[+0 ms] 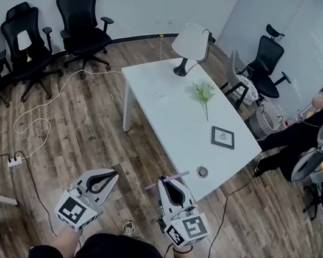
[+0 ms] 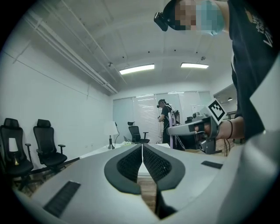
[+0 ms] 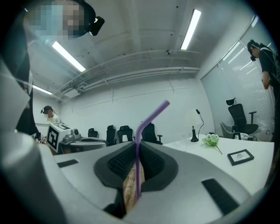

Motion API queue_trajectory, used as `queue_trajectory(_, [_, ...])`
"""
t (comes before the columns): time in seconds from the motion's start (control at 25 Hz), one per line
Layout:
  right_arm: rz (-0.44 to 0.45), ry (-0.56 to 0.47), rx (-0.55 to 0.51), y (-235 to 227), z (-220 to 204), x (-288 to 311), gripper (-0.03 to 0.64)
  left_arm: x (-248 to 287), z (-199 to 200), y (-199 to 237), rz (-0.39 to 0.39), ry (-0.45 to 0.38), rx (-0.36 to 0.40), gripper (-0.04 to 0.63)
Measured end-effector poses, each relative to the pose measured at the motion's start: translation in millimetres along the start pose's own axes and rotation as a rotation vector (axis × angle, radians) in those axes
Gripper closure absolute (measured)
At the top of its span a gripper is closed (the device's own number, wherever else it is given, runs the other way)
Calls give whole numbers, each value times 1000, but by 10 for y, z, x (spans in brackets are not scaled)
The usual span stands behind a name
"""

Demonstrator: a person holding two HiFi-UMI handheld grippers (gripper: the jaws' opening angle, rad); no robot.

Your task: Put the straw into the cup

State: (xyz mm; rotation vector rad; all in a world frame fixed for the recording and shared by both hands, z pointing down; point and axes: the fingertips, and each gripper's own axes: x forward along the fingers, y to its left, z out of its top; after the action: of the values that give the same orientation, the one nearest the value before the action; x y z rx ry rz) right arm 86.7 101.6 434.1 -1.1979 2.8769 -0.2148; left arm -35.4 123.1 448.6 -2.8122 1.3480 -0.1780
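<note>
**Straw gripped near cup**

Head view: right gripper [image 1: 165, 185] holds the purple straw [image 1: 179, 175] beside the table's [image 1: 170, 114] near end, where the cup [image 1: 202, 172] stands. Left gripper view: left gripper [image 2: 141, 146] jaws together, empty. Right gripper view: jaws clamp the straw upright.

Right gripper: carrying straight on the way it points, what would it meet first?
Likely nothing near. The right gripper, shut on the purple straw, aims past the white table, which lies to its right, toward black office chairs at the far wall. The table's edge runs close; depth is unclear.
</note>
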Motion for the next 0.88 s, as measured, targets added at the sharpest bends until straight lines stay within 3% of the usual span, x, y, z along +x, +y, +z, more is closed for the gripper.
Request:
queue_trajectory(0.4, [21, 14, 13, -294, -8, 265, 578, 329, 26, 171, 15, 4, -21, 579])
queue_trajectory(0.88, [-11, 10, 8, -530, 145, 809, 578, 653, 150, 746, -13, -11, -7, 579])
